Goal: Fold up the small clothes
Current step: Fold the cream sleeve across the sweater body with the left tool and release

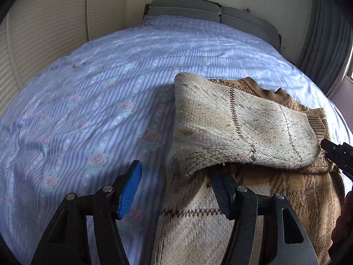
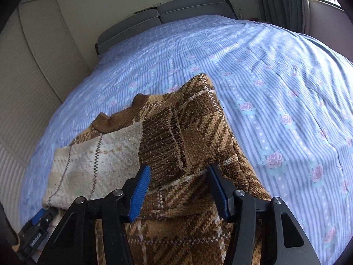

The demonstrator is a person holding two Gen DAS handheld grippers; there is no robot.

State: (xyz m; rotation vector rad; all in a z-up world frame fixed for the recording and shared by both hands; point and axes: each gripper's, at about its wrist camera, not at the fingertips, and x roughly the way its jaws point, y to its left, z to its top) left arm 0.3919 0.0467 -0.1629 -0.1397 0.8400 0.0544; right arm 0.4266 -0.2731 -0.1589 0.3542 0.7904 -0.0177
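Observation:
A small brown-and-cream plaid knit sweater (image 1: 275, 194) lies on the bed; it also shows in the right wrist view (image 2: 198, 132). Its cream sleeve (image 1: 238, 128) is folded across the body, inside out, and its brown cuff (image 2: 163, 141) lies on the chest. My left gripper (image 1: 176, 187) is open at the sweater's left edge, its right finger under the folded sleeve's edge. My right gripper (image 2: 178, 190) is open over the sweater's brown body, holding nothing. The right gripper's tip (image 1: 337, 154) shows at the far right in the left wrist view.
The bed has a blue striped cover with pink roses (image 1: 99, 101) (image 2: 275, 88). A grey headboard (image 1: 209, 11) stands at the far end. A cream wardrobe (image 1: 39, 44) is on the left, a curtain (image 1: 326, 44) and window on the right.

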